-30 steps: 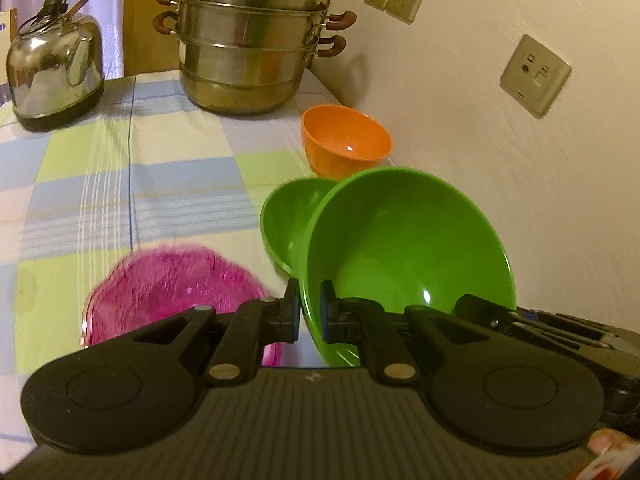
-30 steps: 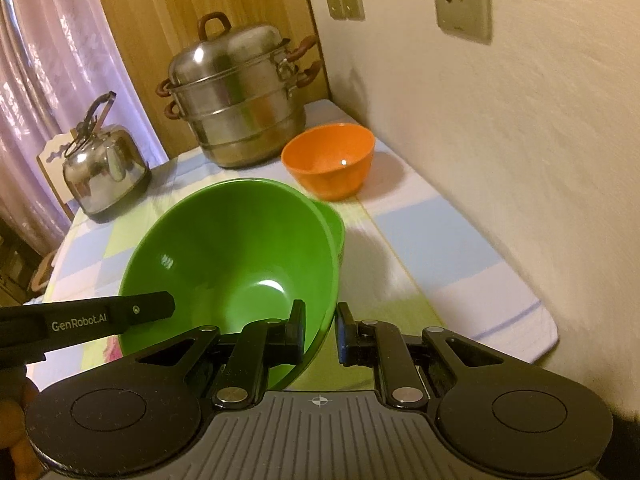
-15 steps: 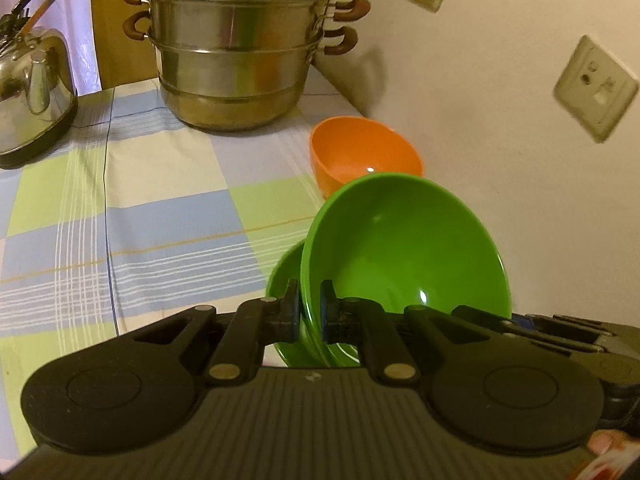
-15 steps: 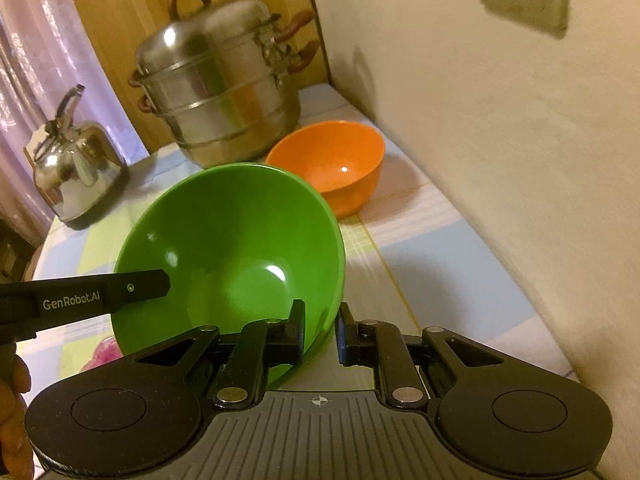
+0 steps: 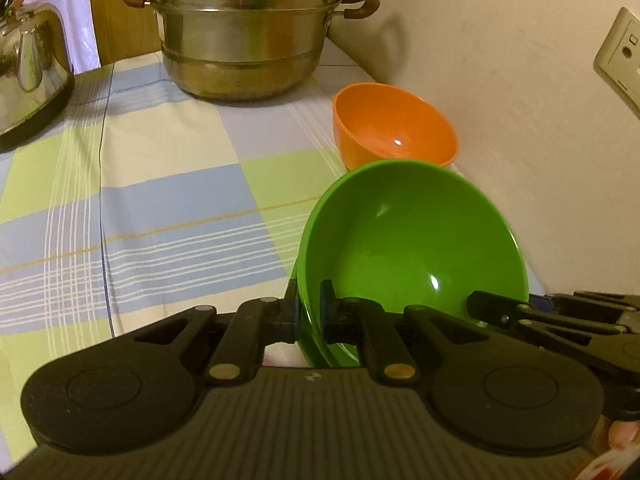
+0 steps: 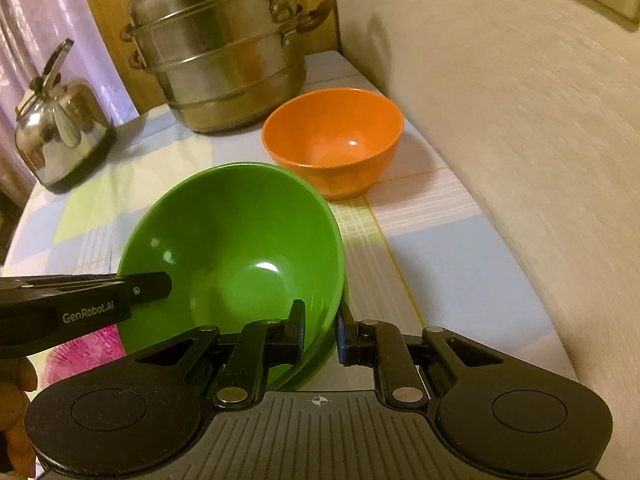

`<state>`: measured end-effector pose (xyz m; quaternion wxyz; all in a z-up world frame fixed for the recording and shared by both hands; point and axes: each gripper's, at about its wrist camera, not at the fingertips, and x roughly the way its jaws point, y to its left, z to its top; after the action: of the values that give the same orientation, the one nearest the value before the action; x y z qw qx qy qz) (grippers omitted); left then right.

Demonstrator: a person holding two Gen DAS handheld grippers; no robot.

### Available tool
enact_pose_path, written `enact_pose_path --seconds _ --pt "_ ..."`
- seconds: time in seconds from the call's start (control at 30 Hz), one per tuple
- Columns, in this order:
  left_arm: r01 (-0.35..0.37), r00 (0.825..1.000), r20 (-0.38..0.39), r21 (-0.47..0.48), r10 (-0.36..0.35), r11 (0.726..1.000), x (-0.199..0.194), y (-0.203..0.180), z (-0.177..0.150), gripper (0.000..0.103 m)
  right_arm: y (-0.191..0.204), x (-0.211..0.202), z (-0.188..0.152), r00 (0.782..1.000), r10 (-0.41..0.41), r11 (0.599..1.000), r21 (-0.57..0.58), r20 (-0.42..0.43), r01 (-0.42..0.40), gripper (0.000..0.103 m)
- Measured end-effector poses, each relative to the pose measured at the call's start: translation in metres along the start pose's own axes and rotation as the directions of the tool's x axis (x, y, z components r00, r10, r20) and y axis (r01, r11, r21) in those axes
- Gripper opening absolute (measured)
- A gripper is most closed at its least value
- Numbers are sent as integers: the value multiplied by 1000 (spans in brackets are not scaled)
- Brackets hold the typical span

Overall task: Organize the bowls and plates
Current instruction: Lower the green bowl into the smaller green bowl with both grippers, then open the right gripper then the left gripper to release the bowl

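A large green bowl (image 5: 412, 240) is held tilted between both grippers. My left gripper (image 5: 309, 312) is shut on its left rim. My right gripper (image 6: 320, 334) is shut on its right rim; the bowl also shows in the right wrist view (image 6: 236, 252). A second green bowl's edge (image 6: 316, 368) shows just beneath it. An orange bowl (image 5: 394, 128) stands on the table beyond, near the wall, and shows in the right wrist view (image 6: 334, 140). A pink plate (image 6: 86, 354) lies at lower left, mostly hidden.
A steel stacked steamer pot (image 5: 248, 28) stands at the back of the checked tablecloth (image 5: 160, 200). A steel kettle (image 5: 28, 68) is at the back left. The wall (image 6: 520, 120) with sockets runs along the table's right side.
Both grippers carried the large green bowl forward toward the orange bowl. The second green bowl and the pink plate have slipped almost out of the left wrist view.
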<state>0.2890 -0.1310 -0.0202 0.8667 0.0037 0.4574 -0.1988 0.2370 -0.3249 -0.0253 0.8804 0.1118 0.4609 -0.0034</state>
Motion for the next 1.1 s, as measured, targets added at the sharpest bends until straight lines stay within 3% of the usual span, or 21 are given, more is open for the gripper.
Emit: enact_pose_path --seconds 0.43,0.87,0.97,1.03,1.1 --pt "-9 1000 10 37 8 999 0 -6 -5 9 9 3 -5 998 -56 996 -72 10 57 15" --pt "-23 999 33 62 21 998 -2 -8 -7 14 8 6 -5 998 -56 996 -74 4 56 17" --pt "-36 999 40 80 33 996 -3 -9 -6 15 6 5 -5 999 -33 998 -55 0 33 27" --pt "-24 999 39 60 22 998 -4 -5 -6 15 6 5 -6 1000 -21 998 -52 0 21 40" --pt "-18 999 47 43 16 999 -5 -2 -5 15 6 4 -6 1000 -18 999 -48 6 18 44"
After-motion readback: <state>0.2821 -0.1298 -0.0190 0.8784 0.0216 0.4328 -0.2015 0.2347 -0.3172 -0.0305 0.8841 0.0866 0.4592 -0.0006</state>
